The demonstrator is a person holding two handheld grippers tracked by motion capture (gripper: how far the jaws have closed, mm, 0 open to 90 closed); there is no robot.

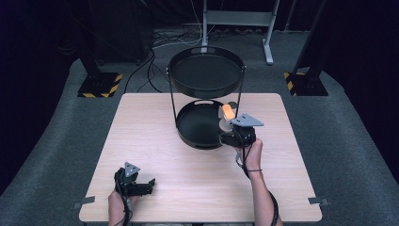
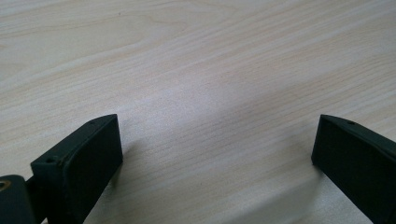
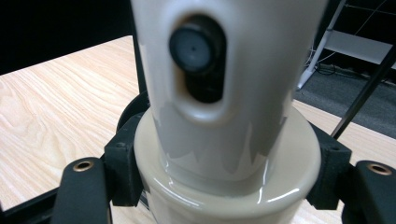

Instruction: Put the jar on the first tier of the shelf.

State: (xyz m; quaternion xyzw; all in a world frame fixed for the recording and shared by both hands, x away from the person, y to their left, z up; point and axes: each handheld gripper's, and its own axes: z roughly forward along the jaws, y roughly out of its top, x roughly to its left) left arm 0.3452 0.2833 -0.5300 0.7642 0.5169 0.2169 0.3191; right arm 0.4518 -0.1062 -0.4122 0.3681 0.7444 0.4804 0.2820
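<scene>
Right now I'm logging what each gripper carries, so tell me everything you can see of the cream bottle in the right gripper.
The bottle is glossy cream, plastic or ceramic by its look, with a wide round body and a narrower top part that has an oval opening holding a dark nozzle. In the high view its top glows orange. It stands about upright, clamped at the body by the right gripper, over the near right rim of the lower tray. Nothing else visibly touches it.

Left gripper [image 1: 141,184] low at lower left, jaws wide apart; right gripper [image 1: 229,128] at centre, jaws clamped.
</scene>
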